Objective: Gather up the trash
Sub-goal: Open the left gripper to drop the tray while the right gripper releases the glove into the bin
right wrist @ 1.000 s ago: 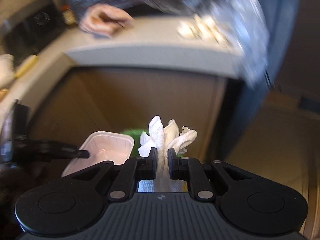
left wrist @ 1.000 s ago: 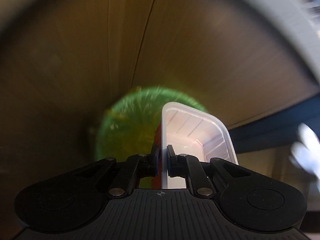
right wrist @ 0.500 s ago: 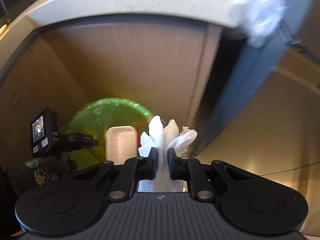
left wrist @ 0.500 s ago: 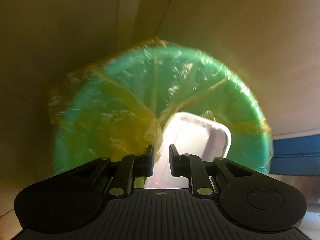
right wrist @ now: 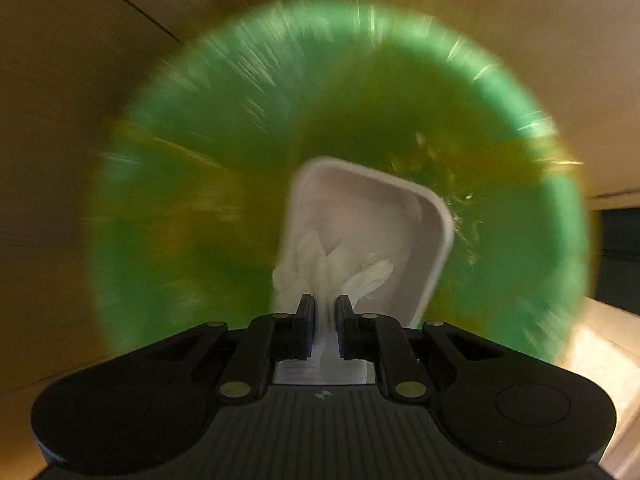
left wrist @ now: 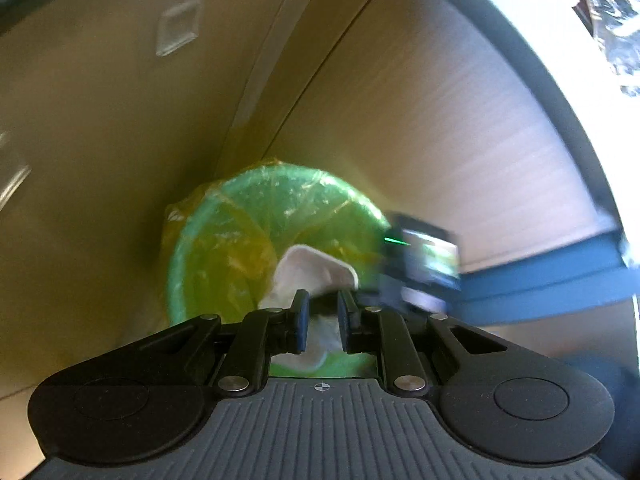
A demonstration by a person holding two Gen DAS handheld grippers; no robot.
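Observation:
A green bin lined with a yellowish plastic bag (left wrist: pixel 240 240) stands on the floor against brown cabinet doors. A white plastic tray (left wrist: pixel 312 272) lies inside it. My left gripper (left wrist: pixel 323 312) is open and empty just above the bin. My right gripper (right wrist: pixel 323 320) is shut on a crumpled white napkin (right wrist: pixel 332 272) and holds it right over the bin's mouth (right wrist: pixel 360 92), above the tray (right wrist: pixel 360 208). The right gripper's camera body (left wrist: pixel 424 264) shows blurred at the bin's right rim in the left wrist view.
Brown cabinet doors (left wrist: pixel 420 120) rise behind the bin. A grey countertop edge (left wrist: pixel 532 48) runs above, with crinkled foil (left wrist: pixel 616 24) on it. A dark blue panel (left wrist: pixel 540 280) lies to the right.
My left gripper has let go of the tray, which now lies in the bin, and pulled back. My right gripper has moved in close over the bin with the napkin.

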